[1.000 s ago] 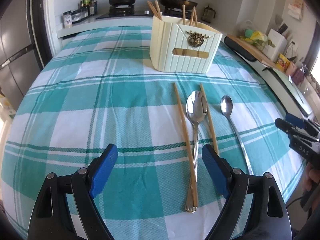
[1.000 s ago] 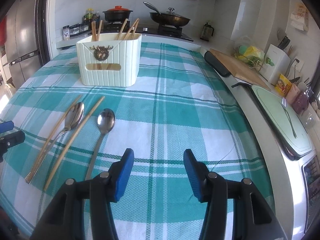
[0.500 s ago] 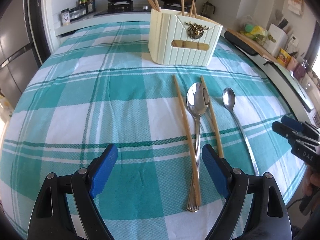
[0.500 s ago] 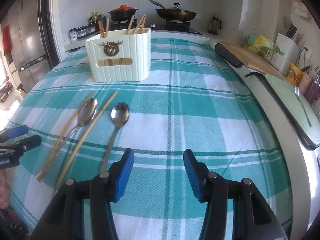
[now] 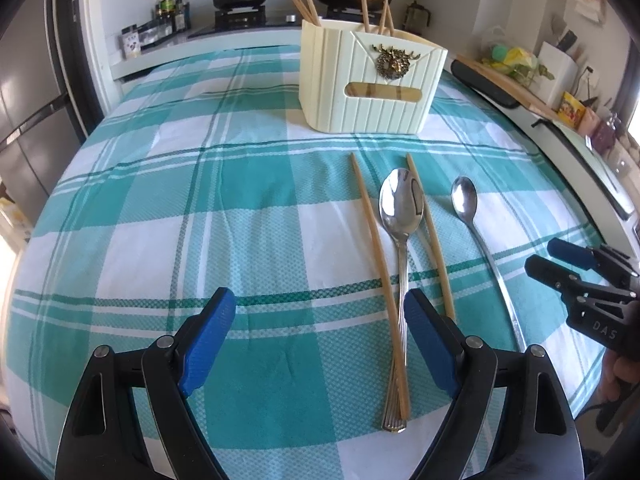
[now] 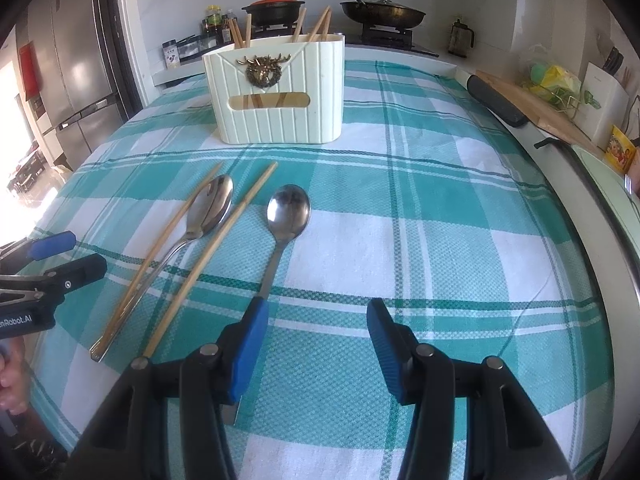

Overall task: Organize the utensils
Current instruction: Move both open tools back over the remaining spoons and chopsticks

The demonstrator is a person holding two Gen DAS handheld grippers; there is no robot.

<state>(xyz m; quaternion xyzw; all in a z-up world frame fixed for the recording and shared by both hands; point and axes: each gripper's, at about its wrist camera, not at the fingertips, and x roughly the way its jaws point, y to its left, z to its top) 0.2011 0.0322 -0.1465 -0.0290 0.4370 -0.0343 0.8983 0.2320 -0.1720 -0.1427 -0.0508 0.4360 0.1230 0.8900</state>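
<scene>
Now my right claw (image 6: 314, 344) has come closer to the small spoon (image 6: 287, 216), half open and empty; my left claw (image 5: 316, 344) waits wide beside the chopsticks (image 5: 374, 236), so picking up is next

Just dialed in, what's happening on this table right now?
A person holds a gripper in each hand over a teal checked tablecloth, sorting utensils into the cream holder, which already has chopsticks standing in it. Two loose chopsticks, a large spoon and a small spoon lie on the cloth. The left gripper is open and empty beside the large spoon's handle. The right gripper is also open, with nothing held; its left finger is over the small spoon's handle.
</scene>
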